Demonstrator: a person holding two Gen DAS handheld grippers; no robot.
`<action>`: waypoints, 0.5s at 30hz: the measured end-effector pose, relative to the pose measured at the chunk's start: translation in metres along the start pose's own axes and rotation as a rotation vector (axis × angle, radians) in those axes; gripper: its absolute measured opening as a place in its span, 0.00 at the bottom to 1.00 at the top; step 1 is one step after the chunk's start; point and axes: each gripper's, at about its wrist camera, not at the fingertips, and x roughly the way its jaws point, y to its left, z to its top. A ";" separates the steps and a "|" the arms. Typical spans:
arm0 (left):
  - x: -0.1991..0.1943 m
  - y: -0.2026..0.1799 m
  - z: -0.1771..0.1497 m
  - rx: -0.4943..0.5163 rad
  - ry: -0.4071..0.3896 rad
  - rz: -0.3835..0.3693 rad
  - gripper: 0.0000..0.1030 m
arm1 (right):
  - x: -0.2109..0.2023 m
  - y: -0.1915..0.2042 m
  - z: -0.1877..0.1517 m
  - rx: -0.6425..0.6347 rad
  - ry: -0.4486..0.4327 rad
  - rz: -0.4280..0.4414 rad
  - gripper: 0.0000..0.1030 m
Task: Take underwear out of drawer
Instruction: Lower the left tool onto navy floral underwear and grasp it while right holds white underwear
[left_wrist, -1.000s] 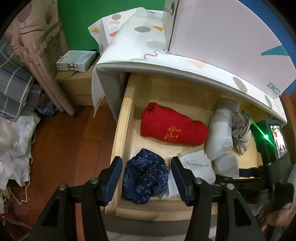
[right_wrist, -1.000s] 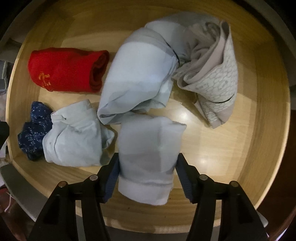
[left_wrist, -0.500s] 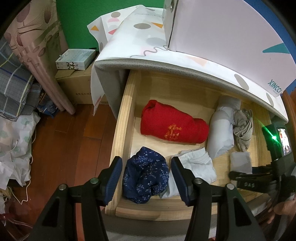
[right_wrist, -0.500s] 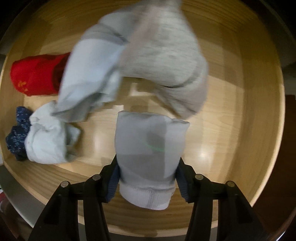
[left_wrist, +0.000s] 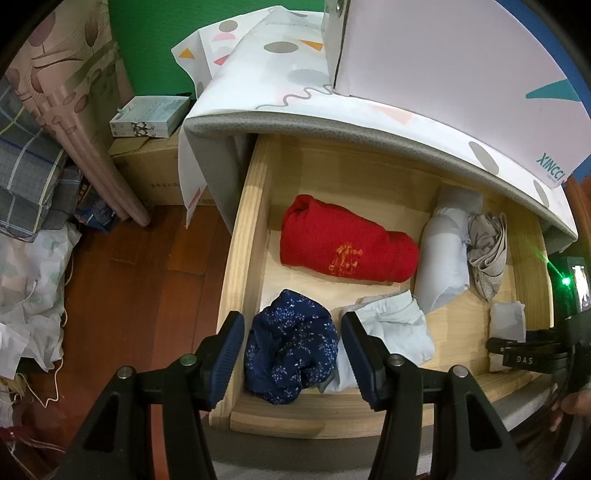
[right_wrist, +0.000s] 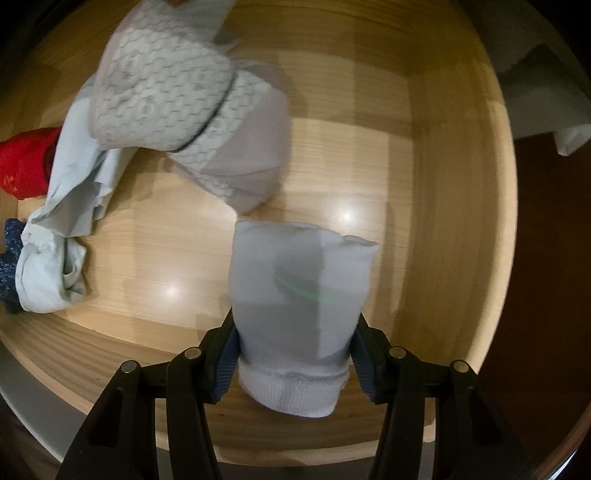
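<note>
My right gripper (right_wrist: 293, 363) has just been closing and its fingers (right_wrist: 227, 356) now clamp the grey folded underwear (right_wrist: 301, 314) by its waistband end, long axis running away from me over the drawer (right_wrist: 454, 229) floor. My left gripper (left_wrist: 292, 354) hangs released above the navy pair (left_wrist: 291, 354).

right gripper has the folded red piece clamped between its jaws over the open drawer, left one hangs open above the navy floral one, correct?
Wrong on colour. The right wrist view shows the right gripper clamped on a folded pale grey piece; the red piece lies untouched in the drawer. The left gripper does hang open above the navy floral one.
</note>
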 end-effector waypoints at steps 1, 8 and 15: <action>0.000 0.000 0.000 0.002 0.001 -0.001 0.54 | 0.002 0.001 -0.002 0.003 -0.002 -0.002 0.49; 0.002 -0.005 0.000 0.021 0.017 -0.018 0.54 | 0.009 -0.006 -0.009 -0.012 -0.019 -0.013 0.47; 0.017 -0.007 0.002 0.021 0.094 -0.047 0.54 | 0.019 -0.008 -0.037 -0.010 -0.031 -0.008 0.48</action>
